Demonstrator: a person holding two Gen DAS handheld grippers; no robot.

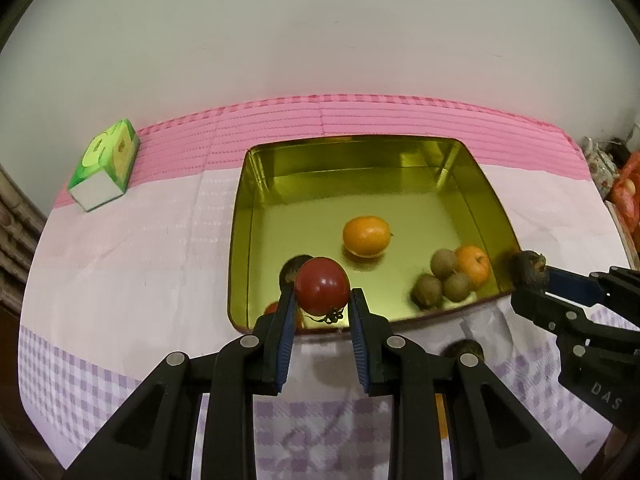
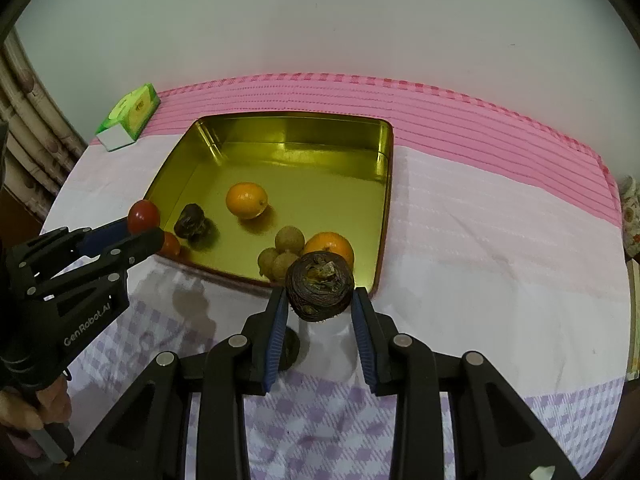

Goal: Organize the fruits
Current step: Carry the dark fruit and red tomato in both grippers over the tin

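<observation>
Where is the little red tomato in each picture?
Left wrist view: the red tomato sits low in the middle, pinched by the left gripper.
Right wrist view: the same tomato is at the left edge, over the tin's near left corner.
Shared landmark: the gold tin, with the green box beyond it on the left.

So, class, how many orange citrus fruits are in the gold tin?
2: one orange lies mid-tin; the other orange sits near the front wall beside three brown fruits.
</observation>
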